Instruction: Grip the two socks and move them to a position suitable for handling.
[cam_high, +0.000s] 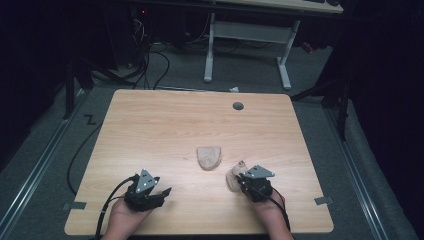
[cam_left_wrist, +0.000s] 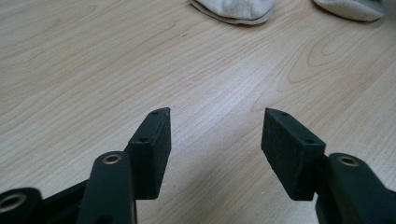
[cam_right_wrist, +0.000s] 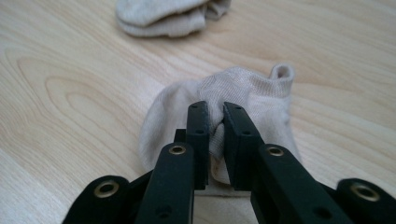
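My left gripper (cam_left_wrist: 215, 133) hovers over bare tabletop (cam_high: 150, 130), fingers wide apart and holding nothing; a folded sock (cam_high: 209, 157) lies mid-table, and just right of it my right gripper (cam_right_wrist: 215, 122) has its fingers pinched on a beige ankle sock (cam_right_wrist: 243, 93)

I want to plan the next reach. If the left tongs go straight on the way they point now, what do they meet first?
The left tongs stand open over bare table. Straight ahead, the folded beige sock probably comes first; the way until there looks free, though depth is hard to judge.
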